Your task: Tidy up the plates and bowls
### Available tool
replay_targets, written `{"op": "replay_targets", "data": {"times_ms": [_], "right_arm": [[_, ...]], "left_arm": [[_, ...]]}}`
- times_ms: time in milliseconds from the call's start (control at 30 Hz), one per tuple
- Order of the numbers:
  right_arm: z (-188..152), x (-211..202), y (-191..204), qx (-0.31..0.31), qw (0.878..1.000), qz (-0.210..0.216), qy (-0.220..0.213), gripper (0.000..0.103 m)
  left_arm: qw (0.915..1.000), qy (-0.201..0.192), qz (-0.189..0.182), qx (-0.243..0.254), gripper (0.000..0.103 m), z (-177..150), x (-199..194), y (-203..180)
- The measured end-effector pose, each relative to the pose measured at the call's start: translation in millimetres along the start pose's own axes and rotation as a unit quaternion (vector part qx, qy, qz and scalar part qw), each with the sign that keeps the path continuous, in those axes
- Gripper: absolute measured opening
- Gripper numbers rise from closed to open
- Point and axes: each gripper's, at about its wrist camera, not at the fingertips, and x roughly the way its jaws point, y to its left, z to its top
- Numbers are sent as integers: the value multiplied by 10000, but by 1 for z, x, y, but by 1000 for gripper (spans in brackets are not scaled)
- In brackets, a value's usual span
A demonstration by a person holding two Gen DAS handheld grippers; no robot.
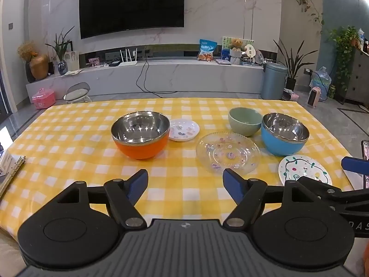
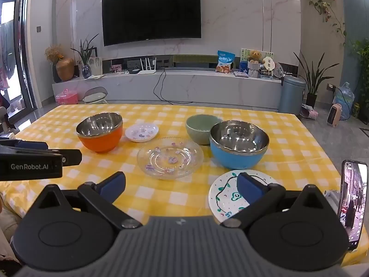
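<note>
On the yellow checked tablecloth (image 1: 69, 143) stand an orange steel-lined bowl (image 1: 140, 135), a small white plate (image 1: 184, 129), a green bowl (image 1: 245, 121), a blue steel-lined bowl (image 1: 284, 133), a clear glass plate (image 1: 227, 152) and a white painted plate (image 1: 304, 170). My left gripper (image 1: 185, 180) hovers open over the near cloth, short of the glass plate, holding nothing. The right gripper (image 2: 181, 184) is open too, empty, its right finger above the painted plate (image 2: 227, 197). From the right wrist I see the orange bowl (image 2: 100, 133), glass plate (image 2: 170, 158), blue bowl (image 2: 238, 144) and green bowl (image 2: 199, 127).
A phone (image 2: 352, 204) stands upright at the table's right edge. A ring binder (image 1: 11, 173) lies at the left edge. Beyond the table are a TV console (image 1: 161, 76), a blue bin (image 1: 274, 79), a pink box (image 1: 43, 98) and potted plants.
</note>
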Motion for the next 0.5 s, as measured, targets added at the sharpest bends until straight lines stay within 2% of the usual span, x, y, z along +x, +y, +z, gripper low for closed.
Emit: {"op": "replay_targets", "data": {"times_ms": [500], "right_arm": [[0, 0, 1, -2, 10000, 3, -2, 100]], "left_arm": [[10000, 10, -9, -51, 87, 0, 2, -3]]}}
